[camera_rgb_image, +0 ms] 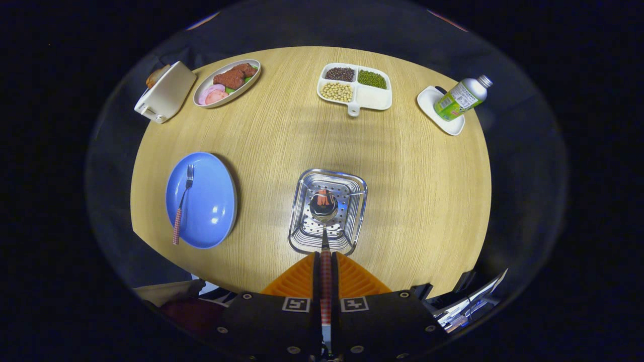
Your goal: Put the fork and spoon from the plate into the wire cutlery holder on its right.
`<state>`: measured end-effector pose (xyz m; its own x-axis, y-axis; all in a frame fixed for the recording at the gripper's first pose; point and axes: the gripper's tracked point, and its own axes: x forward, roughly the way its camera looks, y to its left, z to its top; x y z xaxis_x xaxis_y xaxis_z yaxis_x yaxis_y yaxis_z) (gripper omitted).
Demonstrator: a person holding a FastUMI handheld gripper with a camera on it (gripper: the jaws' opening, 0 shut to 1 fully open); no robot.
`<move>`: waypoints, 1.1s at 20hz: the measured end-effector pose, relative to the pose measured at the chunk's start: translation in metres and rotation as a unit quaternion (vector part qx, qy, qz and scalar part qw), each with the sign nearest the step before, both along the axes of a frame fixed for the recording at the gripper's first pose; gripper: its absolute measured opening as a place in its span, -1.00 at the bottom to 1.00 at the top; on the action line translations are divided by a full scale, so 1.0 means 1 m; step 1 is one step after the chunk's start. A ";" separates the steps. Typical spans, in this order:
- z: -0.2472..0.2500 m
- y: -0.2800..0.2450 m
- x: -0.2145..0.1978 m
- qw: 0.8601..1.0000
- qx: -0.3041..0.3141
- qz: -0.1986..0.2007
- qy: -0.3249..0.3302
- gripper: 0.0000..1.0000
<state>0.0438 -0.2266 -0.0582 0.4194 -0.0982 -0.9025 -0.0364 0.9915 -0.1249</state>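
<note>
Above the square wire cutlery holder (327, 210) the gripper (326, 261) has both fingers pressed on the checked handle of a steel spoon (323, 207) — bowl down over the basket's mouth, apparently lined up for lowering in. One spoon is held, and one checked-handled fork (183, 197) lies on the round blue plate (209, 211) to the holder's left — one of two items remains there.

The tool (326, 264) has a black housing studded with round screws. Two square black-and-white markers sit on its front edge, one on each half. Its two fingers are ribbed wedges, pressed close together.
</note>
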 end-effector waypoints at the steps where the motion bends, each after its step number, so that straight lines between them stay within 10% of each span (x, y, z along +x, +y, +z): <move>1: -0.001 -0.001 0.002 1.000 0.001 -0.001 0.002 -0.85; 14: 0.000 0.002 0.016 0.999 0.024 -0.023 -0.011 -0.68; 22: 0.043 0.017 0.016 0.990 0.008 0.001 -0.143 0.42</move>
<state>0.0602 -0.2100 -0.0153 0.6579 -0.0838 -0.7484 -0.0034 0.9935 -0.1142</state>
